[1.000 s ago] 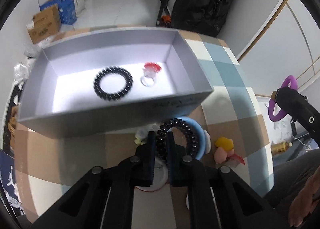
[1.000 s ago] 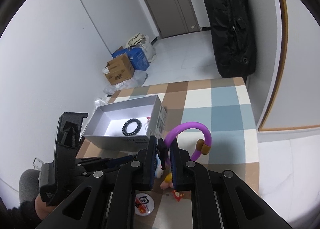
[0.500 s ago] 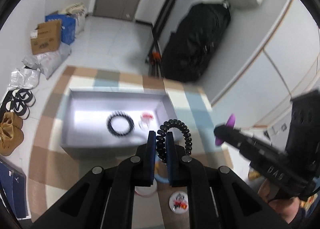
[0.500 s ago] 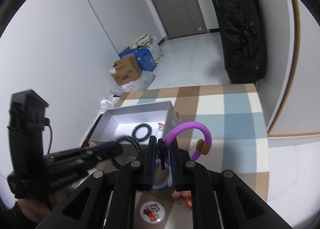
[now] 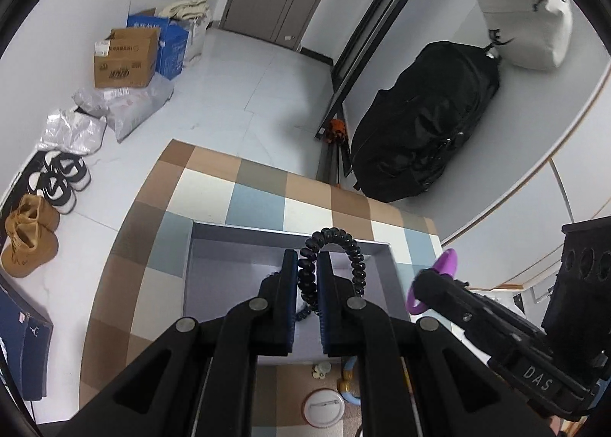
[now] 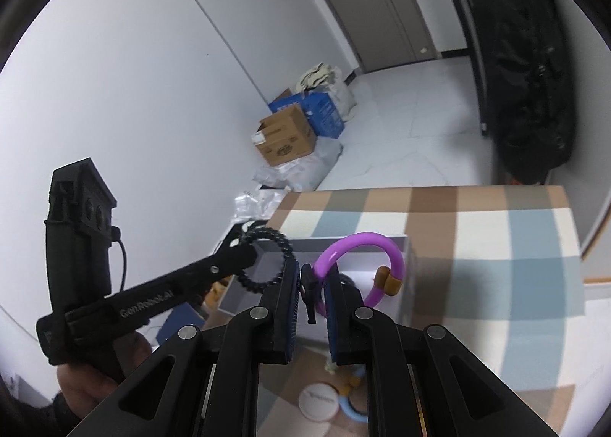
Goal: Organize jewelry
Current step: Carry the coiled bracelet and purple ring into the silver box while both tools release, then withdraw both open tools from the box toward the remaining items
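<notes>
The black spiral bracelet (image 5: 336, 246) hangs above the open grey box (image 5: 385, 269), pinched tight between the fingers of the left gripper (image 5: 307, 284), and just beside it the purple bangle (image 6: 366, 261) with its brown bead is clamped in the right gripper (image 6: 311, 284), also over the box. Both tools hover above the checked tablecloth (image 5: 214, 185), where a white badge (image 5: 322, 408) and a blue ring (image 6: 353, 412) lie near the box's front wall

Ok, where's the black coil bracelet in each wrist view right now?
Left wrist: black coil bracelet just below centre, clamped in the left gripper, arching over the grey box.
Right wrist: left of centre, at the tip of the left gripper reaching in from the left.
Shared landmark: the grey box on the checked table, behind the bracelet in both.
</notes>
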A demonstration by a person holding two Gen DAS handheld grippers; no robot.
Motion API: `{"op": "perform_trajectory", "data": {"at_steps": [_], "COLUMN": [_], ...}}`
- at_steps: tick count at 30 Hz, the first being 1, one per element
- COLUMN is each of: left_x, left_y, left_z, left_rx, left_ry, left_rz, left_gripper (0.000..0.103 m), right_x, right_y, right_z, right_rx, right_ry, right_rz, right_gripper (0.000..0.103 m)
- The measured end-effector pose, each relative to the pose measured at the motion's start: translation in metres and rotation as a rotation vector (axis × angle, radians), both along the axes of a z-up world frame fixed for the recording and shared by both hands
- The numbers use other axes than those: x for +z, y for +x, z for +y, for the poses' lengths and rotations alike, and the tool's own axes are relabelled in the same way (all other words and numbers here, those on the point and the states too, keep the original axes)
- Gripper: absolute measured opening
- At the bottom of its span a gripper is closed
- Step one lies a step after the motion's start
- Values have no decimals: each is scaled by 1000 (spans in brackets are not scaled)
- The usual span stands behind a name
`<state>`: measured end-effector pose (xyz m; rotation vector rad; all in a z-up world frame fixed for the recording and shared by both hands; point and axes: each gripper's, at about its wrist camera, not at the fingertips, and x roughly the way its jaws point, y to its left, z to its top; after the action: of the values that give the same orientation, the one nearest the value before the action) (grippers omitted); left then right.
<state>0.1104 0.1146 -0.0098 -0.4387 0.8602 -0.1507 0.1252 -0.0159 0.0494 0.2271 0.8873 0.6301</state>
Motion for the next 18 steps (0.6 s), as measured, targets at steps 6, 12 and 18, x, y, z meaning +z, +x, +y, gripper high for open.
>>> {"op": "perform_trajectory", "data": {"at_steps": [6, 12, 18], "left_x": [-5, 0, 0], "left_y": [8, 6, 4], "left_z": [7, 9, 13], "left_rx": [-9, -18, 9], "left_ry": [-60, -85, -86], "left_rz": [58, 43, 50], "left_gripper": [8, 49, 53], "right_x": [-20, -17, -7], "right_y": [21, 21, 16], "right_z": [14, 10, 1], "right_rx": [17, 3, -4], "right_ry": [-31, -55, -35], "right_rz": [63, 33, 10], "right_gripper": [18, 80, 82]}}
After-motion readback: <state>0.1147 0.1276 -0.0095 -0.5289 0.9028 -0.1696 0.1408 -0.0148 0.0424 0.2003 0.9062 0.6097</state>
